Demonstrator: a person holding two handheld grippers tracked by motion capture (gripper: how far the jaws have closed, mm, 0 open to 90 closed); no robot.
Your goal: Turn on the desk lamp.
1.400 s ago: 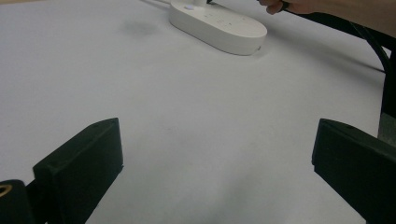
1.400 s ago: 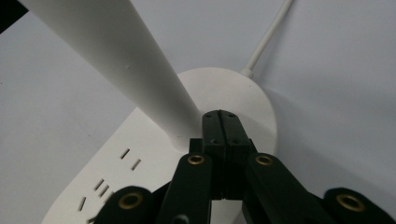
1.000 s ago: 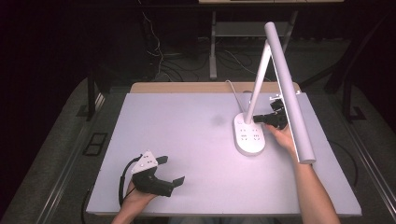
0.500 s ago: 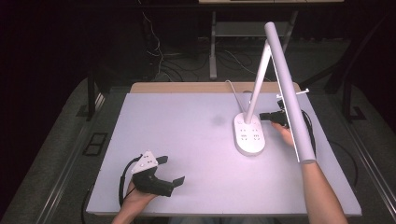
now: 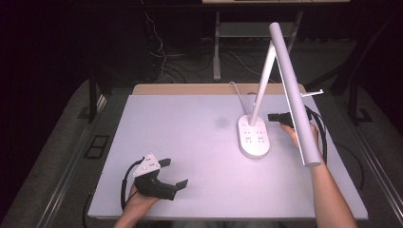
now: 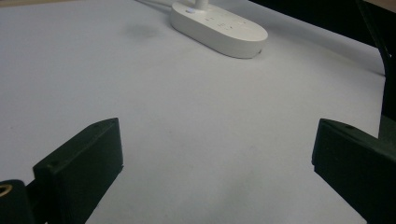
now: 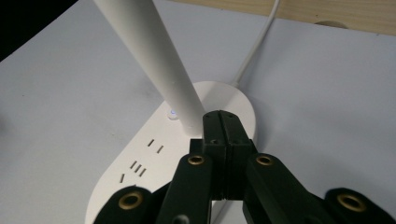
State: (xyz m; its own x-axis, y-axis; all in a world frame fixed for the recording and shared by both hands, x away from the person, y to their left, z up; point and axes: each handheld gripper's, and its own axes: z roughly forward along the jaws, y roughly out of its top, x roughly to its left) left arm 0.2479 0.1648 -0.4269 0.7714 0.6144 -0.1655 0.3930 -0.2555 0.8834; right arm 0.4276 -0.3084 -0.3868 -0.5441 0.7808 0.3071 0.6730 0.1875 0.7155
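Right gripper [image 5: 274, 117] has lifted off the white oval plastic lamp base with socket slots [image 5: 255, 137] over the last second. A second ago its tip sat low against the base's right edge; now it hangs higher, right of centre in the high view, pointing left at the foot of the white tubular lamp stem [image 5: 262, 83]. Jaws pressed flat together, nothing between them; right gripper view shows the closed tip [image 7: 221, 122] hovering just above the base near the small lit button [image 7: 173, 112].

My read: that was a closed-jaw press on the button, and the hand is backing away. The table around the base looks brightly lit, so the lamp is probably on.

Left gripper [image 5: 171, 175] hasn't budged, lower left of the high view, jaws wide, empty, resting on the pale grey table top [image 5: 190, 123]. Lamp base itself unmoved, right of table centre, its white cord [image 7: 256, 49] running to the back edge.
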